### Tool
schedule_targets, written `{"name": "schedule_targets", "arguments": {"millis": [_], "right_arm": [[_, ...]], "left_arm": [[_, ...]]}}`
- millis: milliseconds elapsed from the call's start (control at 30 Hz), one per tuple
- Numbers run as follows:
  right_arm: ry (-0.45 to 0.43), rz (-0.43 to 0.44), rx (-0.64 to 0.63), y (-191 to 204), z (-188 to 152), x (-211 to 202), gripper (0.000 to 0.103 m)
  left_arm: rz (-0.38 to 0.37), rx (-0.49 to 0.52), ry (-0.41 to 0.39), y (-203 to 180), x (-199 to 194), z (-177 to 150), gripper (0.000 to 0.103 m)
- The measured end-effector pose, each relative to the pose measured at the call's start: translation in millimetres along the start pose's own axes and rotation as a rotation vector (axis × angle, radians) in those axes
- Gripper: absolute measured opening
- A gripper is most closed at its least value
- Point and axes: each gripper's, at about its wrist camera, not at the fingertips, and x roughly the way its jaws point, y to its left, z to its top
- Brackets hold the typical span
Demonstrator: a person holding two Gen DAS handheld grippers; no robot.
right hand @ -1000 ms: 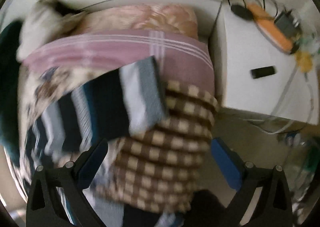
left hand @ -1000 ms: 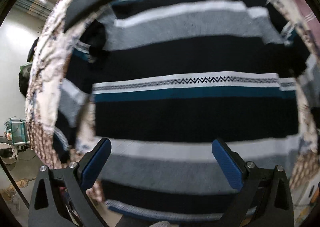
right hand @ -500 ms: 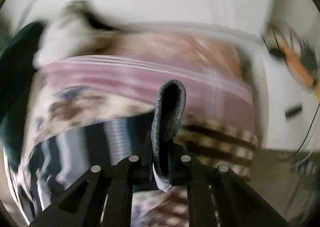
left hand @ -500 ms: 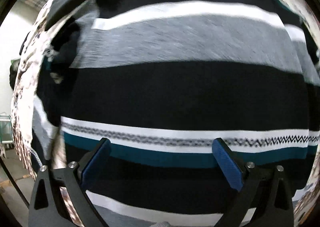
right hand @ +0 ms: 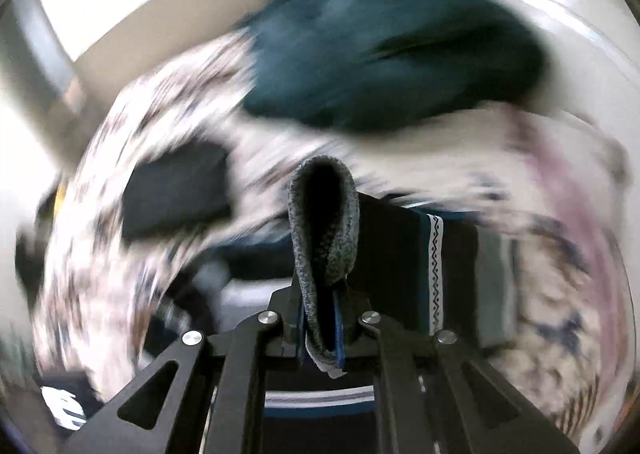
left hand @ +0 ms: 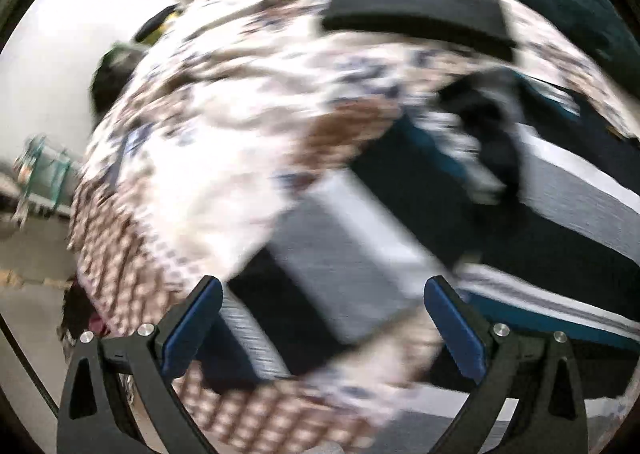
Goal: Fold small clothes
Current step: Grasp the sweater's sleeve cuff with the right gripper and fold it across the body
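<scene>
The left gripper point(left hand: 322, 320) hangs with its blue pads spread wide and nothing between them, over a sleeve of the striped sweater point(left hand: 352, 254) that lies on the patterned bedspread point(left hand: 224, 125) (everything here is blurred). The right gripper point(right hand: 325, 318) is pressed together on a grey fold of that sweater point(right hand: 324, 230), which stands up between its jaws; a dark teal cloth point(right hand: 392, 53) lies beyond.

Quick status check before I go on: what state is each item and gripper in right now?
striped sweater: spread on the bed, one gray edge pinched and lifted.
right gripper: shut on the sweater's gray edge.
left gripper: open, empty, over a sleeve.
black folded garment: lying flat on the bedspread.
teal garment: heaped, unfolded.
</scene>
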Motion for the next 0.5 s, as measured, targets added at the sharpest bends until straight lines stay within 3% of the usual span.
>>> {"name": "schedule_targets", "arguments": {"millis": [100, 200, 267, 433, 500], "right_arm": [[0.13, -0.031, -0.146, 77.8, -33.3, 74.0, 0.011], [0.221, -0.063, -0.18, 109.9, -70.5, 122.2, 0.011], [0.234, -0.09, -0.163, 122.1, -80.6, 139.8, 0.011], [0.195, -0.114, -0.082, 128.9, -58.2, 136.5, 0.011], [0.251, -0.039, -0.018, 120.5, -41.4, 135.0, 0.016]], "left_arm": [[0.039, -0.058, 0.058, 48.1, 24.4, -9.2, 0.103], [0.057, -0.107, 0.109, 83.2, 46.6, -22.5, 0.103], [0.072, -0.129, 0.13, 101.1, 56.7, -30.0, 0.103], [0.072, -0.2, 0.185, 132.2, 68.7, -50.3, 0.103], [0.05, -0.247, 0.218, 143.8, 72.5, -58.1, 0.103]]}}
